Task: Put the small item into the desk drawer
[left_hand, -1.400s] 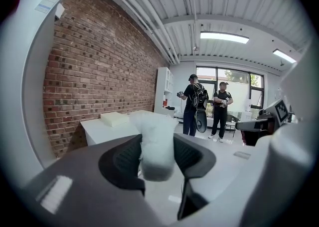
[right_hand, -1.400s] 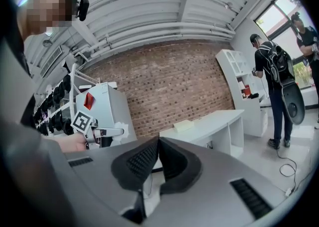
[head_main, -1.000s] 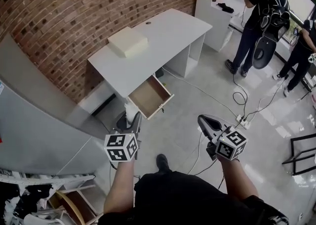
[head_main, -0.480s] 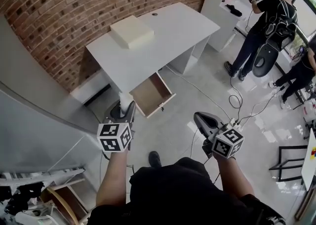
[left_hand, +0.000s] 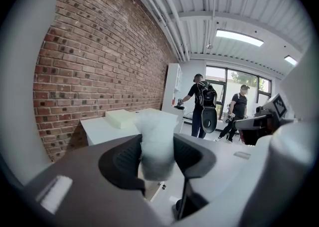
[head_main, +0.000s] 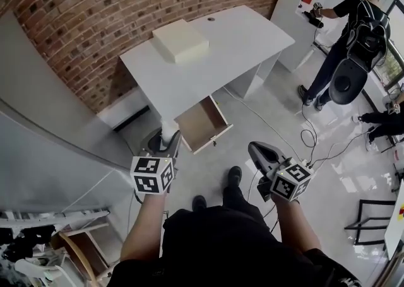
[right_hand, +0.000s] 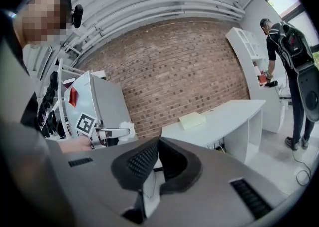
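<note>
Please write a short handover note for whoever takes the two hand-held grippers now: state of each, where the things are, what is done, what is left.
Left hand-held gripper: shut on the small white item, above the floor, short of the desk.
Right hand-held gripper: shut, empty.
Drawer: open under the desk, nothing visible inside.
Done: item in hand, drawer open.
Left: carry the item to the drawer and release it inside.

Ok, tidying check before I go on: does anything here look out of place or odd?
The desk drawer stands pulled out, and cables trail loose across the floor. Nothing looks spilled or damaged.
</note>
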{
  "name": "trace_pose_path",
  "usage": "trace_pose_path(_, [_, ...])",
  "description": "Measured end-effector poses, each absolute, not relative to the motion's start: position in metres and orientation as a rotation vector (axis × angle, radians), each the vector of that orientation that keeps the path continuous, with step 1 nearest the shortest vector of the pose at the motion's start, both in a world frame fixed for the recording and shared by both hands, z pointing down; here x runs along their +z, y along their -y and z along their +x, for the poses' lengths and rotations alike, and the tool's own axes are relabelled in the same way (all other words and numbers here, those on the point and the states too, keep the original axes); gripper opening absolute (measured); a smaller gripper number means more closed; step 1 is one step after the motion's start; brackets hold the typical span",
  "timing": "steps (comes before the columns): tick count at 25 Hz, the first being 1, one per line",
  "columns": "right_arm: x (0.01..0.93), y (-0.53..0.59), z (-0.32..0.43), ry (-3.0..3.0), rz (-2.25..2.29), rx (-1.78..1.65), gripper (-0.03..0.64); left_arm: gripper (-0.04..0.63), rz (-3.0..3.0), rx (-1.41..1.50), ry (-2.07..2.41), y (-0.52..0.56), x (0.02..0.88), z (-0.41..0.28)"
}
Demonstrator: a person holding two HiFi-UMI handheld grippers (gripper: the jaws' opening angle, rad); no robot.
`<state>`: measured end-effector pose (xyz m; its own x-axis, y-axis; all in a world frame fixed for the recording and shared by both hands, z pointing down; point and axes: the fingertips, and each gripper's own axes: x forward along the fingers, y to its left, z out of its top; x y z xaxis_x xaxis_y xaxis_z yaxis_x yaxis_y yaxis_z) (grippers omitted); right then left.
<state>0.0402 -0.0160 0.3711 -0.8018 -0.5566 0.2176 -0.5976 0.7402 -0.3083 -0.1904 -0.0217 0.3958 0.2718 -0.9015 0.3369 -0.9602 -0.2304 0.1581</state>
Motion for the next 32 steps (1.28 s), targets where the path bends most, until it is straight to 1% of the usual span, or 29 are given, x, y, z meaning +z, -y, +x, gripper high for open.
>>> trace_pose_path(7, [0.389, 0.066, 0.047, 2.85, 0.859, 0.623, 0.012, 0.186, 2.177, 0.313, 1.734, 0.058, 0.402, -0.175])
trace_pose_path(20, [0.417, 0.203, 0.093, 2.853, 0.672, 0.657, 0.012, 0.186, 2.063, 0.44, 1.781, 0.164, 0.43, -0.112])
trace_pose_path(26, [0.428, 0.224, 0.071, 2.852, 0.491, 0.67, 0.013, 0.186, 1.993, 0.408, 1.822, 0.178, 0.435, -0.104])
trace_pose_path(32, [0.433, 0.213, 0.036, 2.825, 0.391, 0.65, 0.013, 0.186, 1.955, 0.39, 1.812, 0.164, 0.451, -0.115])
